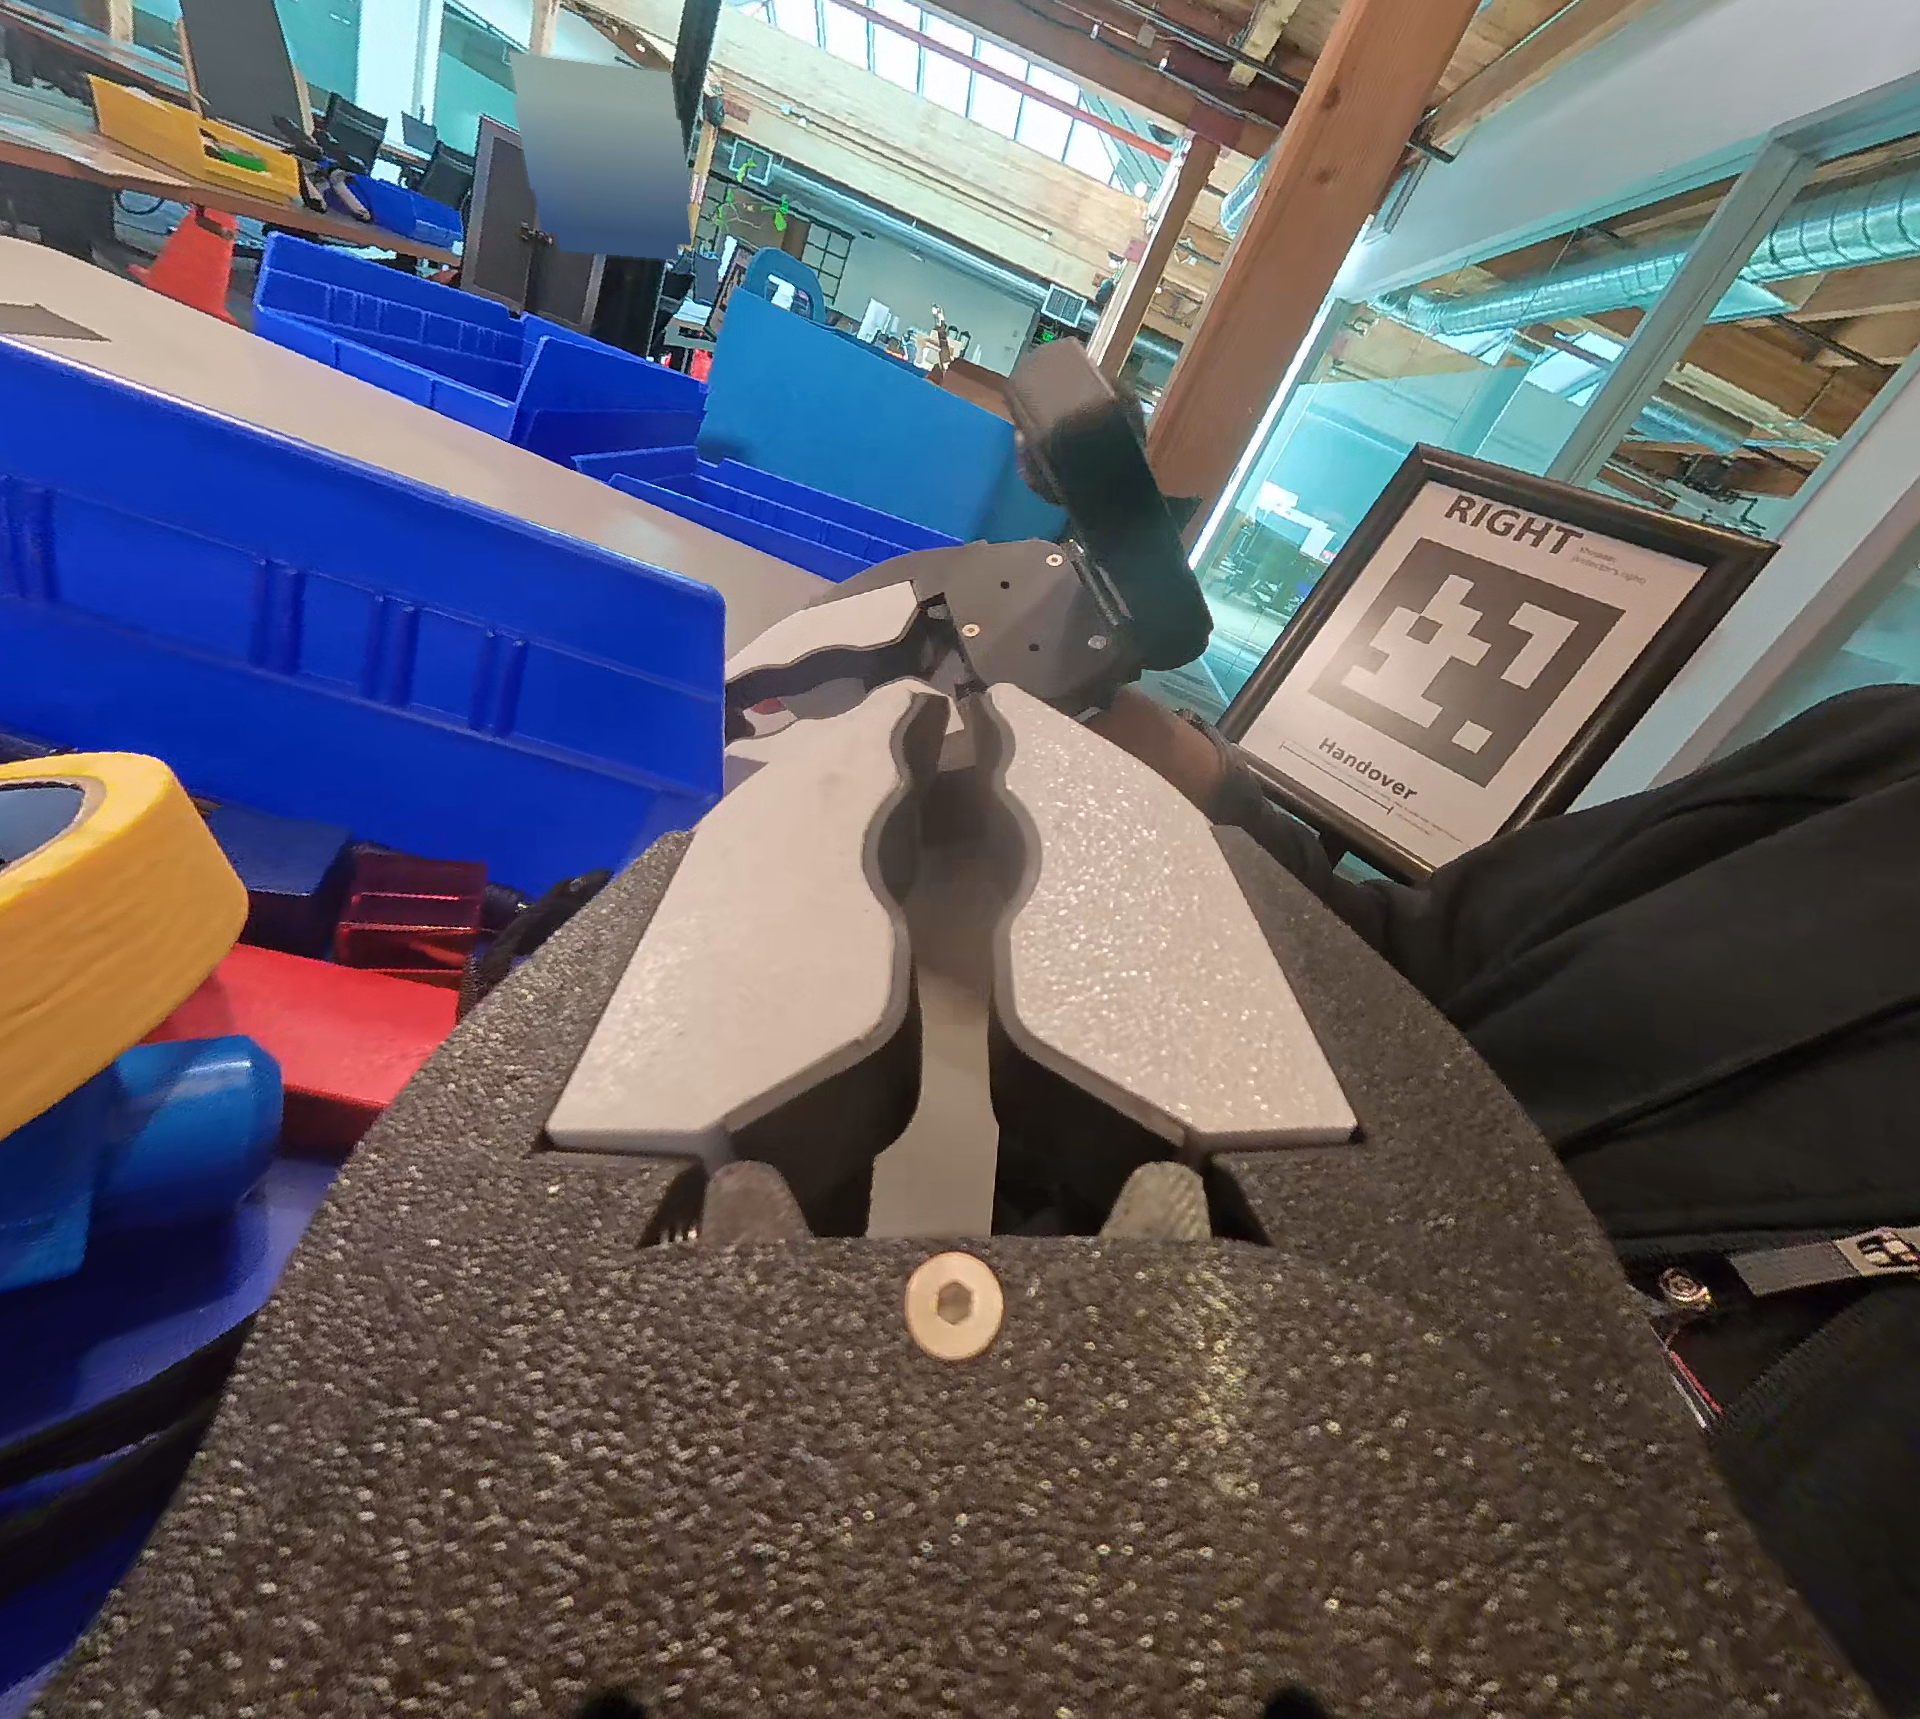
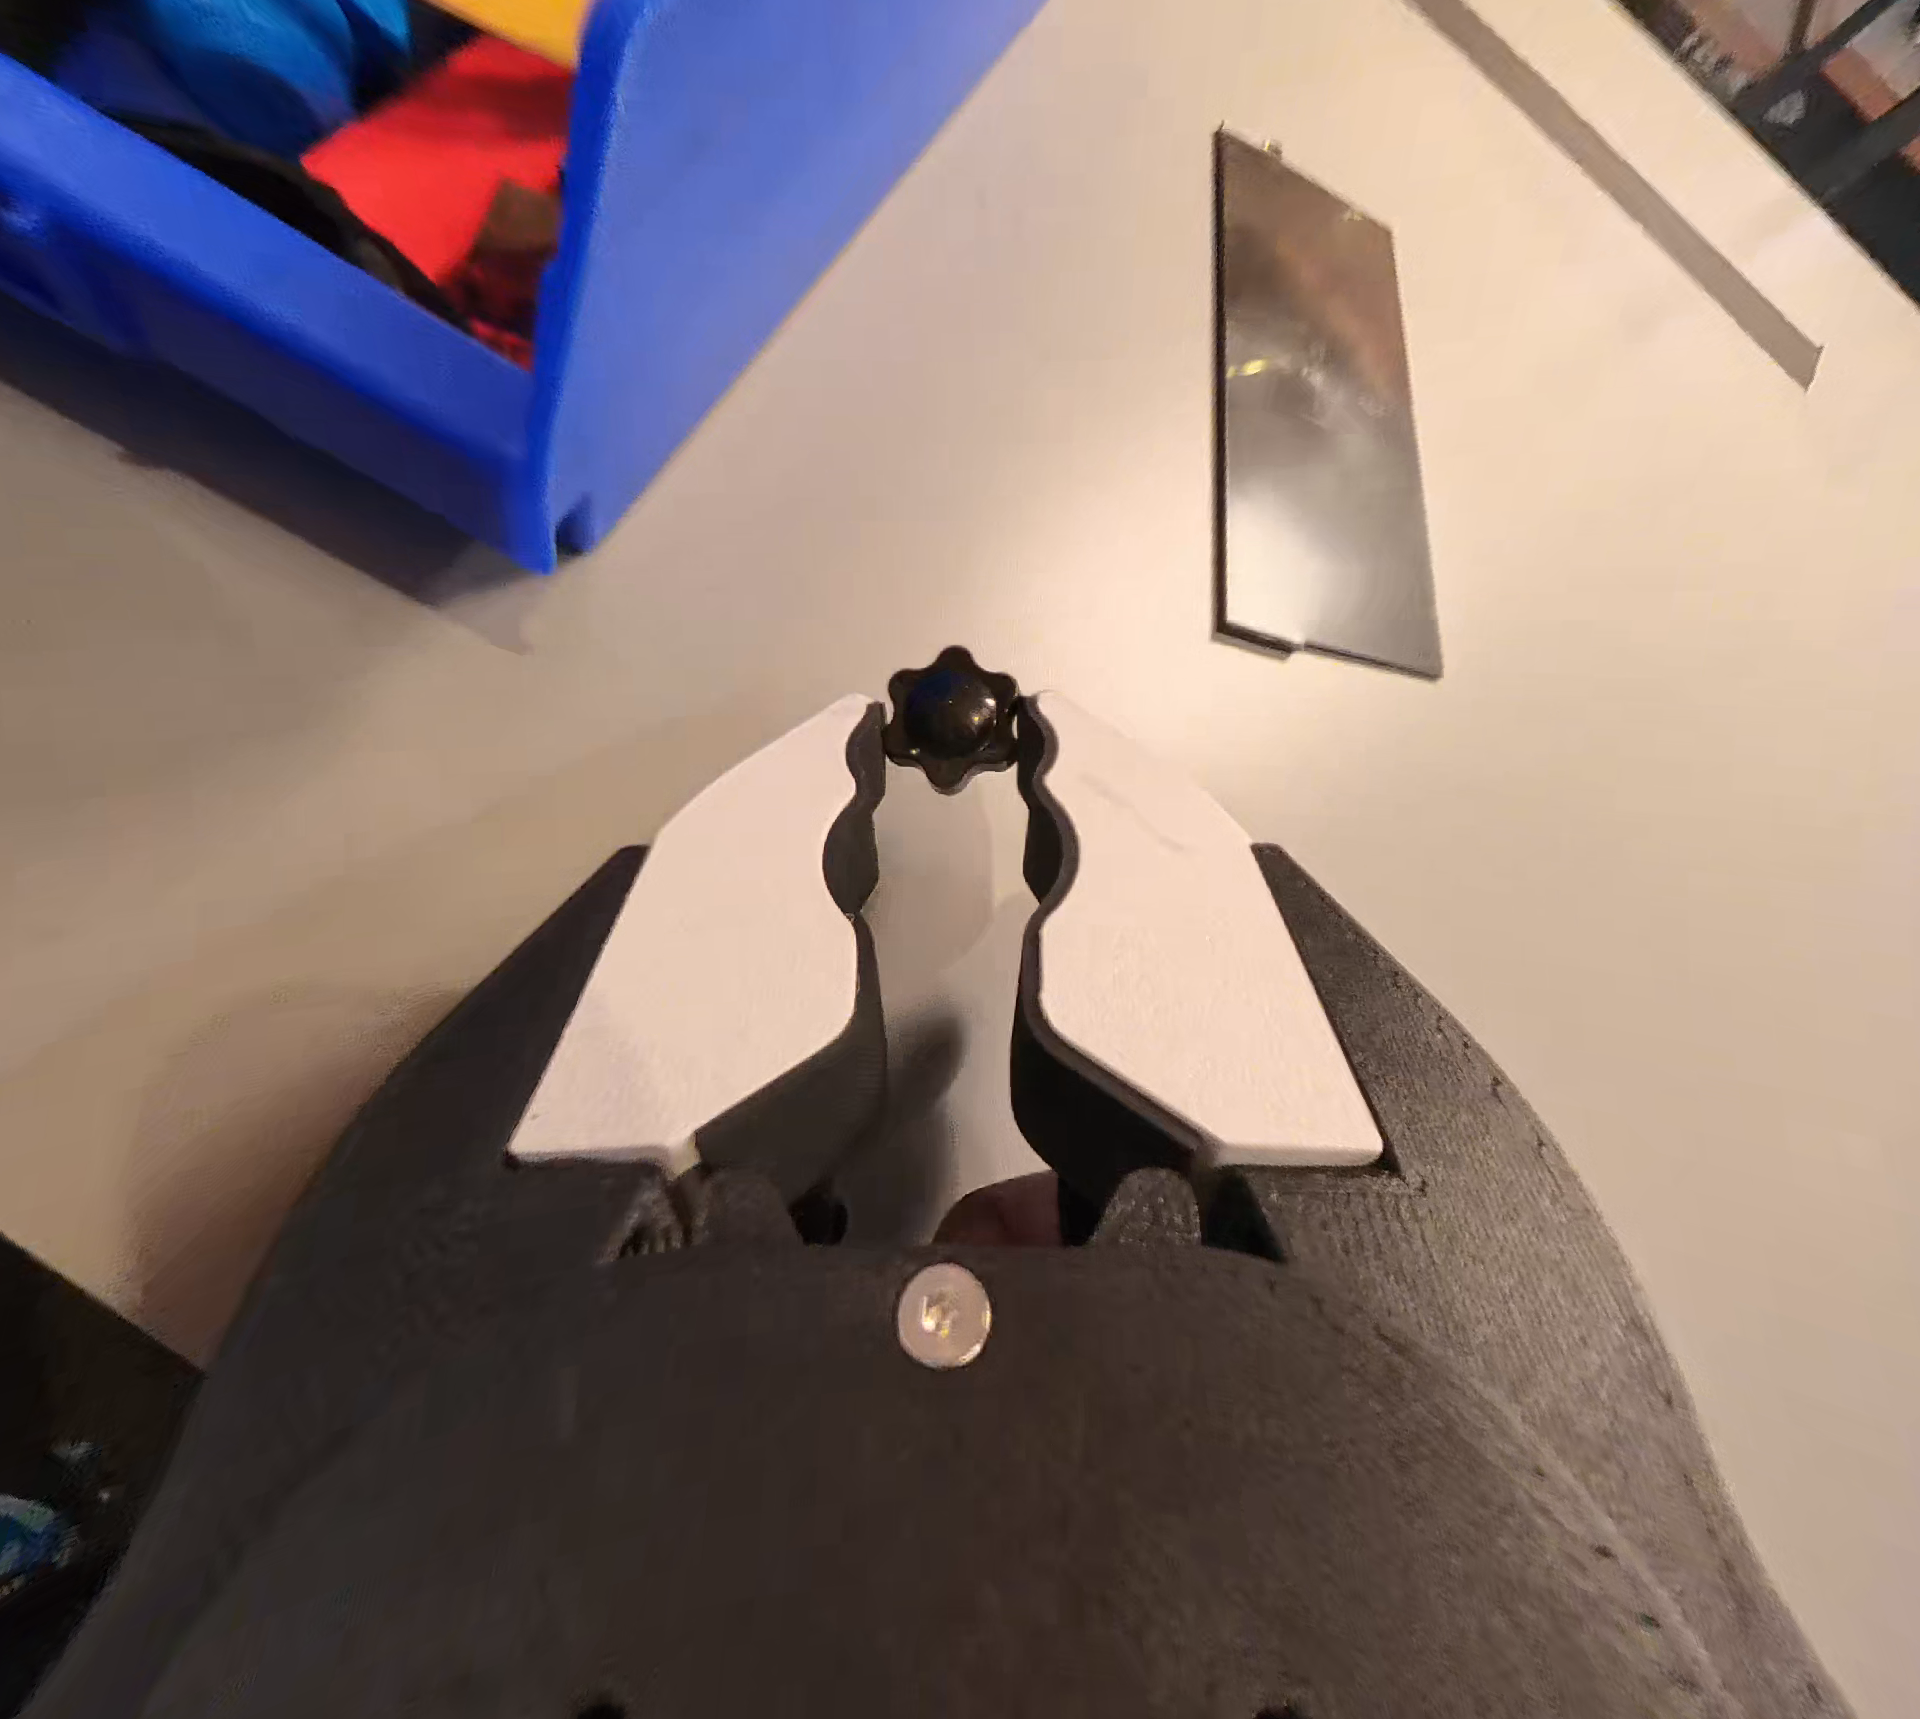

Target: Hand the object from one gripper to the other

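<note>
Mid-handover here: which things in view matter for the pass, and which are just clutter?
Job:
- black star knob, pinched at the right claw tips
- left claw, shut with nothing in it

Clutter:
- blue bin of oddments
- yellow tape roll
- framed marker sign
- dark plate on the table

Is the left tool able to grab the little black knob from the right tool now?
Probably not yet. The left tool looks shut and empty, so it must open first. The black knob is pinched at the right tool's tips over the bare table, with nothing around it.
</note>
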Action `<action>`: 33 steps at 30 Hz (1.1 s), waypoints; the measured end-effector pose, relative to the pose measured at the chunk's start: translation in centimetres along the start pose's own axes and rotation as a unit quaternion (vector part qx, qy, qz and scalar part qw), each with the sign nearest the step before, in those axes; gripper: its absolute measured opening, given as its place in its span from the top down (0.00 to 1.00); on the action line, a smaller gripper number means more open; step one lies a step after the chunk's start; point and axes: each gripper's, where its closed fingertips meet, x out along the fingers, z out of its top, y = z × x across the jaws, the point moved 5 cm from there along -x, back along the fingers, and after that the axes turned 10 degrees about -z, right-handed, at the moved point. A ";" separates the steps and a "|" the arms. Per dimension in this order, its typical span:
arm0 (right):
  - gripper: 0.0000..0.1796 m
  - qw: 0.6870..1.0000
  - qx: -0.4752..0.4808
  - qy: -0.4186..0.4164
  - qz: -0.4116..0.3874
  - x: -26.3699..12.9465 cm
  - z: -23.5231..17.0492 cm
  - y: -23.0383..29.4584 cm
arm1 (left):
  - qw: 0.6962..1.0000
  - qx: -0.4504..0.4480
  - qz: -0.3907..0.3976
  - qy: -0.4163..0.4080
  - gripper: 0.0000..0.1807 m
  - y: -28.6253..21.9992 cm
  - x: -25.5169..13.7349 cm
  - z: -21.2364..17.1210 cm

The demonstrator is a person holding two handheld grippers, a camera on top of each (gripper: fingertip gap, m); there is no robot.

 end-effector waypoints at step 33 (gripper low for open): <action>0.83 0.981 -0.003 -0.120 0.154 -2.4 2.0 2.4 | 0.936 0.175 0.295 0.077 0.89 0.4 -9.6 6.0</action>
